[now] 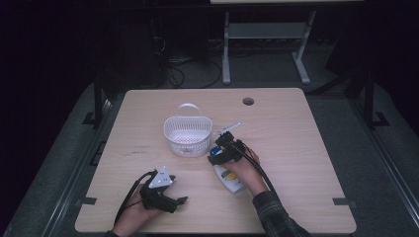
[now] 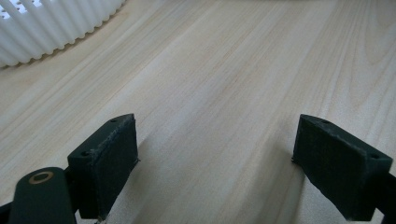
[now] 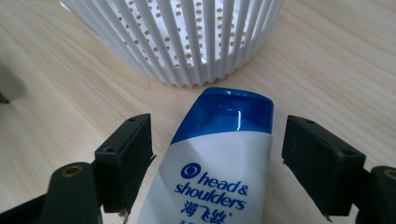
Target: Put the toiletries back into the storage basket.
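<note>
A white Head & Shoulders shampoo bottle [image 3: 219, 158] with a blue cap lies flat on the wooden table [image 1: 296, 148], cap toward a white slatted plastic basket [image 3: 187, 42]. My right gripper [image 3: 217, 154] straddles the bottle's cap end, one jaw on each side, with a small gap between each pad and the bottle. In the high view that right gripper [image 1: 216, 152] sits just right of the basket [image 1: 188, 131], with the bottle [image 1: 230, 178] under the hand. My left gripper [image 1: 179, 200] rests near the front edge, open, with bare wood between its jaws [image 2: 215, 158].
The basket's wall [image 2: 46, 28] shows at the upper left of the left gripper view. A round cable hole [image 1: 248, 101] lies near the table's far edge. Beyond the table stand a white desk frame [image 1: 267, 44] and floor cables.
</note>
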Tool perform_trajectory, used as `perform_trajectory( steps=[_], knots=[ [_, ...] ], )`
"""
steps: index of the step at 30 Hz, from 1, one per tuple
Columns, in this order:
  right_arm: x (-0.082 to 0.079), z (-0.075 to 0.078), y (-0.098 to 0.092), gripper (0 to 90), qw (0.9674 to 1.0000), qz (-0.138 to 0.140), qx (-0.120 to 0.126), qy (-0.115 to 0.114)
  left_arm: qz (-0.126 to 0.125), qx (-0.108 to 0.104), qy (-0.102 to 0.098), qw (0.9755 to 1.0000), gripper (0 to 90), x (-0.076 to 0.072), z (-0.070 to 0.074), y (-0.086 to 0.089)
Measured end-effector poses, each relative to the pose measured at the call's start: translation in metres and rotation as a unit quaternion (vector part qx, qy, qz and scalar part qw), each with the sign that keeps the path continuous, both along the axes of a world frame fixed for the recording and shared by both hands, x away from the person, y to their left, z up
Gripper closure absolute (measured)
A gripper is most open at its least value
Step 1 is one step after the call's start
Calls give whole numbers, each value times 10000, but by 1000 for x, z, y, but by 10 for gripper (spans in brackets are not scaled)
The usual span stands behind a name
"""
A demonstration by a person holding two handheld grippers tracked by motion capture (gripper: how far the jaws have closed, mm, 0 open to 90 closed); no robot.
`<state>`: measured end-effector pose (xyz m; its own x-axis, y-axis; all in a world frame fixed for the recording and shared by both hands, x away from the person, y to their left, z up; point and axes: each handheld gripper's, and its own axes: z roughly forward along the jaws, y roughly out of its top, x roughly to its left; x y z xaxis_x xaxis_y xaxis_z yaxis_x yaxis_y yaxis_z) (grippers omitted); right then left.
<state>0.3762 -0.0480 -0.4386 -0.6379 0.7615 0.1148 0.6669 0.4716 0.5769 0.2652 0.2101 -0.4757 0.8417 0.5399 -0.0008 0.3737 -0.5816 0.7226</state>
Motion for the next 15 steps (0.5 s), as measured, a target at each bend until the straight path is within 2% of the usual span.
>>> perform_trajectory(
  steps=[15],
  knots=[
    [-2,-15,9,230,9993,-12,-349,167,-40,20,7,10000,129,0,0,0]
  ],
)
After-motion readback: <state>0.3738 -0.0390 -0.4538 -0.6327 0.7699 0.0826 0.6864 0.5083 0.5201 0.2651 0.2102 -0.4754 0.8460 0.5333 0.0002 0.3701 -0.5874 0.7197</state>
